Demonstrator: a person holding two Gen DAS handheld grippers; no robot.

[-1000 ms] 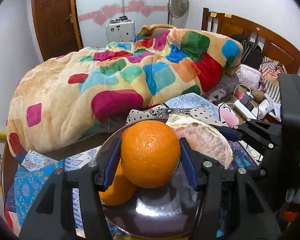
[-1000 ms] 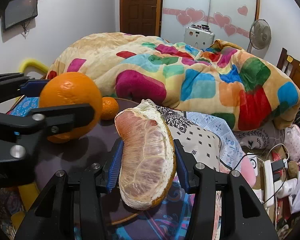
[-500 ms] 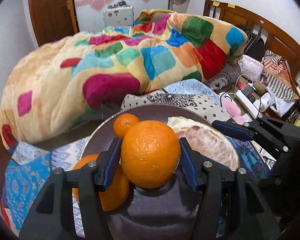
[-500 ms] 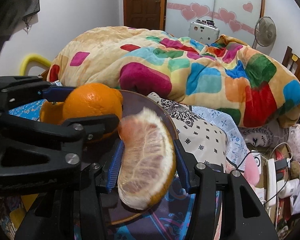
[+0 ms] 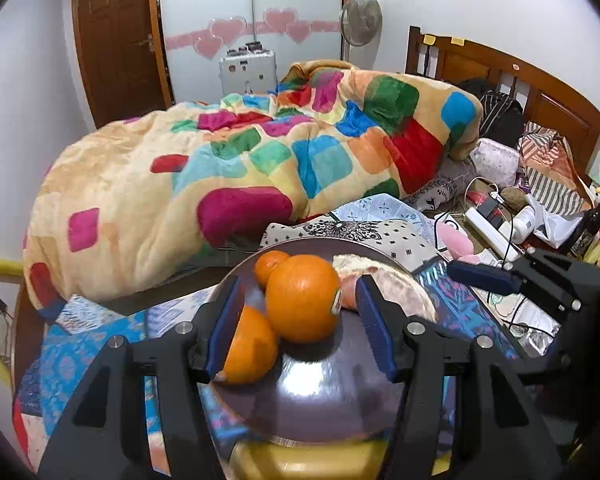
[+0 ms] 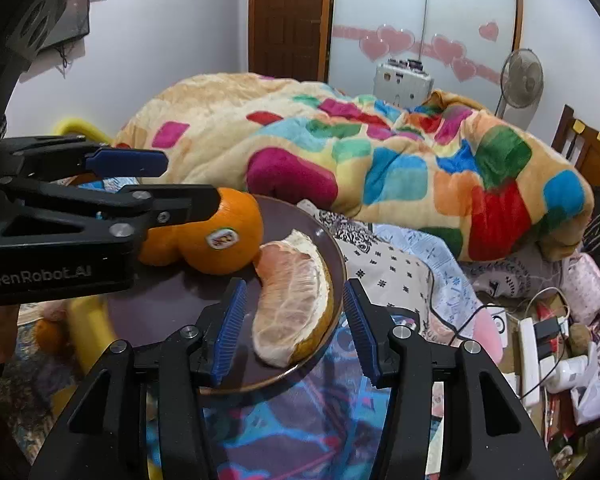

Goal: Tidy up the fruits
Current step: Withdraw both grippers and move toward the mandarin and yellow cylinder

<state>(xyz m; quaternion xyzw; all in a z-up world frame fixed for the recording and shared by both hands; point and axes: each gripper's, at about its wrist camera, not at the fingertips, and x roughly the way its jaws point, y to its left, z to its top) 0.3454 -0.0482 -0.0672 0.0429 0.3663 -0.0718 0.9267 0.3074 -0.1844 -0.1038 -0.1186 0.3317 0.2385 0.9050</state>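
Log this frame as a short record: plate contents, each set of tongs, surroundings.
plate: dark round plate on patterned cloth
fruit on plate: stickered orange; small orange; third orange; pomelo segment
left tongs: open, straddling stickered orange, pads clear of it
right tongs: open, straddling pomelo segment, not touching
background: bed with colourful blanket
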